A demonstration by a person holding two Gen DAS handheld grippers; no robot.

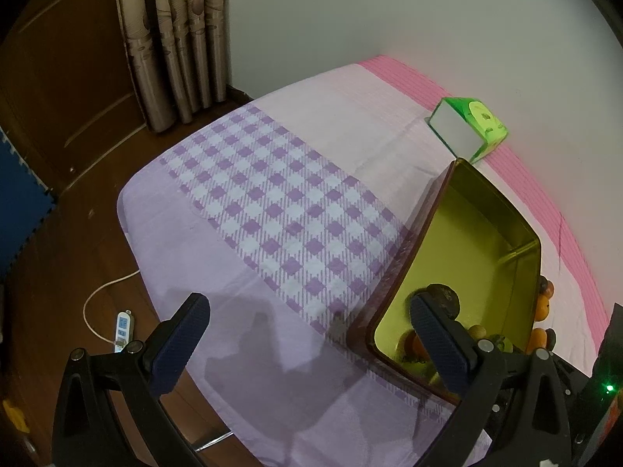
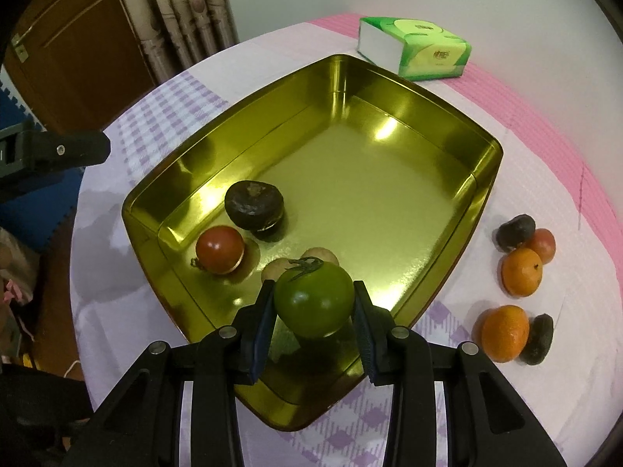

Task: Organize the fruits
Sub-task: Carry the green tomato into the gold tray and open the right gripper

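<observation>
tin: glossy gold metal | tablecloth: matt cloth | green tomato: smooth, shiny

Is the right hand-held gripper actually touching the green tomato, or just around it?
Touching. In the right wrist view both pads of the right hand-held gripper press against the sides of the green tomato, holding it over the gold tin.
</observation>
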